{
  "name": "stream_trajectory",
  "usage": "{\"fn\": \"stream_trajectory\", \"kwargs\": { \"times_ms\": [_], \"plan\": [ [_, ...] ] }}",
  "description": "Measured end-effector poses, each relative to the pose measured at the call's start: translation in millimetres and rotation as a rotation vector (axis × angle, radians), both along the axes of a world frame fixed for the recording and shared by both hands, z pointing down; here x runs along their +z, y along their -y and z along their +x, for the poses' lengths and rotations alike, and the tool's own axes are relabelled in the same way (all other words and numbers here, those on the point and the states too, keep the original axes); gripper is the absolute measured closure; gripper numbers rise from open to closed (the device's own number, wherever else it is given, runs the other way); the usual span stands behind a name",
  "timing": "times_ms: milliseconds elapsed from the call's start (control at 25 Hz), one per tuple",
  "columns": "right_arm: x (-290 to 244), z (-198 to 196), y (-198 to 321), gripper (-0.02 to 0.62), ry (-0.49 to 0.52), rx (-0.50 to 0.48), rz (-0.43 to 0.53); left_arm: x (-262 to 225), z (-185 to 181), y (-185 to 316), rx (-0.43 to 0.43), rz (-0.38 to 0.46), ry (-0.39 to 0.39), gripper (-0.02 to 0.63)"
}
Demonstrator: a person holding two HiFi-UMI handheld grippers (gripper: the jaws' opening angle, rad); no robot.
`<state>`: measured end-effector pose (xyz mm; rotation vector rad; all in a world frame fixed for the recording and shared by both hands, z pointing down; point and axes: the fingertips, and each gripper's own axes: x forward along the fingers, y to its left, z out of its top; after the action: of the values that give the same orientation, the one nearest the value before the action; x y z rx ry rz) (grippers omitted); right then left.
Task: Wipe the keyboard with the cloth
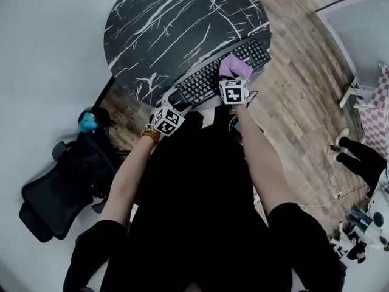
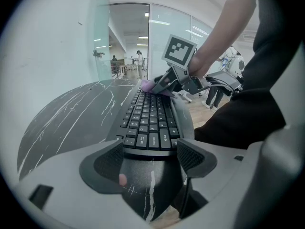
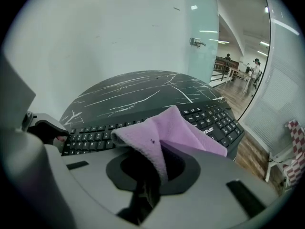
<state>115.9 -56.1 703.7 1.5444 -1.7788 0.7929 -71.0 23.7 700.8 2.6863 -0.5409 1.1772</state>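
A black keyboard (image 1: 209, 81) lies along the near edge of a round black marble table (image 1: 164, 29). A purple cloth (image 1: 236, 67) rests on the keys towards the keyboard's right end. My right gripper (image 1: 234, 81) is shut on it. In the right gripper view the cloth (image 3: 162, 132) drapes forward from the closed jaws (image 3: 151, 171) onto the keyboard (image 3: 214, 120). My left gripper (image 1: 167, 119) stands open at the keyboard's left end. In the left gripper view that short end (image 2: 147, 142) sits right at the gap between the jaws. Beyond it I see the right gripper (image 2: 167, 82) and the cloth (image 2: 147, 85).
A black office chair (image 1: 55, 187) stands on the floor to the left, with a blue object (image 1: 88, 121) beside it. Wooden floor and a glass partition (image 1: 358, 35) lie to the right. Another person's feet (image 1: 358, 157) and white equipment (image 1: 364, 224) are at the far right.
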Motion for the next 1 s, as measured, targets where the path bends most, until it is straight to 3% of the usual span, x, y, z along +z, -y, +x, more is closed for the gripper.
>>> {"fn": "stream_trajectory", "kwargs": {
  "times_ms": [680,1000],
  "plan": [
    [-1,-51,-18,0.537,-0.009,-0.140,0.016,0,-1,0,0.009,0.003,0.006,0.270],
    [-2,-94,-34,0.537,-0.004,-0.229,0.025,0,-2,1,0.009,0.005,0.000,0.270]
  ]
}}
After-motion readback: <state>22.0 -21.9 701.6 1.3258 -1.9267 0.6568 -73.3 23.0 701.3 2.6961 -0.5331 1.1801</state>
